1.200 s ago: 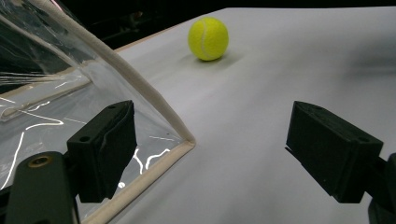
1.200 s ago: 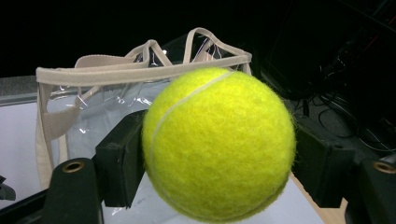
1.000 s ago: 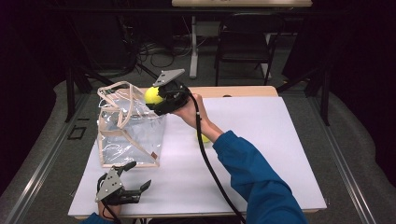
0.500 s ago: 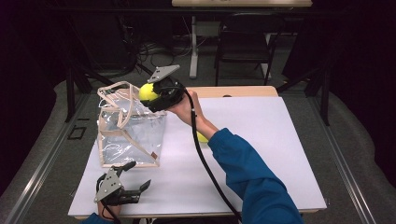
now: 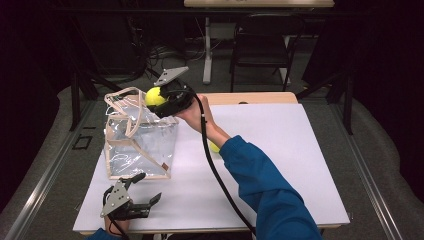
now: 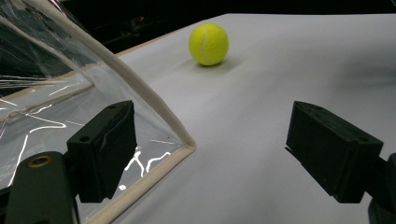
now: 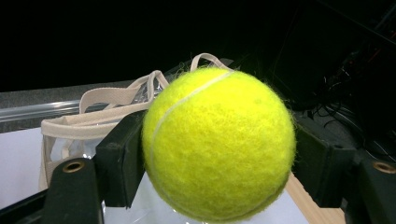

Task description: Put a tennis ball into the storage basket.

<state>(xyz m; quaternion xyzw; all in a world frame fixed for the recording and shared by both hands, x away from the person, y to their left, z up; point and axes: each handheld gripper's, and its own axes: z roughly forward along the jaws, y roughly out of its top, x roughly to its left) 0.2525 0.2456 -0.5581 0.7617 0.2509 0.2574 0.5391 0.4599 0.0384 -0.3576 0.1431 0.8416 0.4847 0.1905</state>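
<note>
Right hand has carried tennis ball over bag

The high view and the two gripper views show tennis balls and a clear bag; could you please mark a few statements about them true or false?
1. The right tool is shut on a tennis ball. True.
2. That ball already lies inside the clear bag. False: it is held at the bag's top edge, above the opening by the handles.
3. A second tennis ball rests on the white table. True.
4. The left tool grips the bag's corner. False: its jaws stand open, with the bag's bottom corner just ahead of them and nothing pressed.
5. The bag lies flat on the table. False: it stands upright, handles on top.
</note>
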